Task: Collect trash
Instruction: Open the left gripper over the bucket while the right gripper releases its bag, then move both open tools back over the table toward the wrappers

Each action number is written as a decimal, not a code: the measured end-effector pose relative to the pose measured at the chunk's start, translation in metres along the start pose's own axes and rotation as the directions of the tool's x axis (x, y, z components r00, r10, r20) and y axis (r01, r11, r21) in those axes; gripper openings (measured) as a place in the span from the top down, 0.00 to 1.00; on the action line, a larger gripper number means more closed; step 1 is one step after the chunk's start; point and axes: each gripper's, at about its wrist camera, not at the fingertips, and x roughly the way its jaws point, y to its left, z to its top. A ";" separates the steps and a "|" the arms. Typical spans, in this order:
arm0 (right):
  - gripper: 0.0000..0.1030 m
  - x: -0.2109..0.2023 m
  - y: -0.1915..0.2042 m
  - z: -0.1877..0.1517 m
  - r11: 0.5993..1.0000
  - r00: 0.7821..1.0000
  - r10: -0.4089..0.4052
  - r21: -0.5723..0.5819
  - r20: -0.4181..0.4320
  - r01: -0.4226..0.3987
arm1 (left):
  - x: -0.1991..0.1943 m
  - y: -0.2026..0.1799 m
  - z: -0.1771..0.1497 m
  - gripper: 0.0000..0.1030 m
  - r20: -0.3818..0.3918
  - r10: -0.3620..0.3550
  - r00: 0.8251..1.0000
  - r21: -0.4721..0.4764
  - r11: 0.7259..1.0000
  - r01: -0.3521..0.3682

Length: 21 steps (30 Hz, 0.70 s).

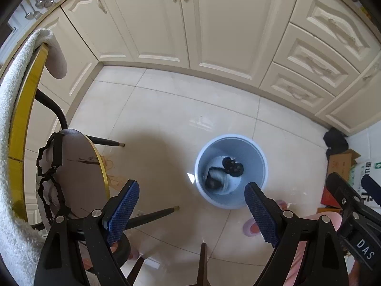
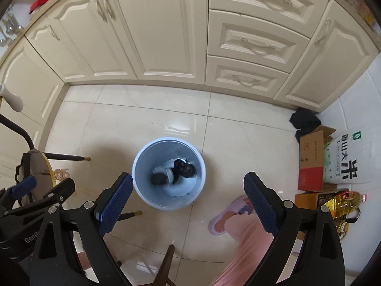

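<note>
Trash bin (image 2: 168,172): pale blue, round, upright on the glossy cream tiled floor (image 2: 152,116), well apart from the cabinet fronts. Inside, on the bin's bottom, lies the trash (image 2: 175,170): one dark crumpled lump touching a white-and-grey wad. Same contents in the left wrist view, bin (image 1: 230,171) there, trash (image 1: 226,172) at its bottom.

Right claw (image 2: 188,205): jaws spread wide, blue pads bare, nothing between them. It hangs above the near side of the bin, pointing steeply down. No earlier frame to compare.

Left claw (image 1: 191,208): jaws likewise wide, pads bare, nothing gripped. It hangs above the floor just left of the bin, the right pad over the bin's near rim.

Each claw appears at the edge of the other's view, so the two sit side by side.

Surroundings: cream cabinets (image 2: 152,28) with drawers run along the far side. Left: a small round table (image 1: 81,166) with a gold rim and thin black legs, and a chair draped in white fleece (image 1: 14,119). Right, by the wall: a dark cloth heap (image 2: 304,119), a cardboard box (image 2: 312,157), a printed rice sack (image 2: 350,159), a yellow oil bottle (image 2: 343,202). Near: a person's pink trouser leg (image 2: 243,243) and a lilac slipper (image 2: 228,217) on the floor.
</note>
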 end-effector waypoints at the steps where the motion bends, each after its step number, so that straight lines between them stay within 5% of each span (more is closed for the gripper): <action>1: 0.07 -0.001 -0.001 0.000 1.000 1.000 -0.003 -0.002 0.002 0.003 | -0.002 0.001 -0.001 0.15 0.002 -0.001 1.000 0.000 1.000 0.001; 10: 0.07 -0.029 -0.003 -0.008 1.000 0.998 -0.026 -0.006 0.052 0.026 | -0.030 0.004 -0.011 0.15 0.035 -0.020 0.999 0.001 1.000 0.020; 21: 0.07 -0.096 0.006 -0.024 1.000 0.983 -0.003 -0.028 0.181 0.008 | -0.107 0.015 -0.055 0.15 0.162 -0.032 0.986 -0.005 0.999 0.033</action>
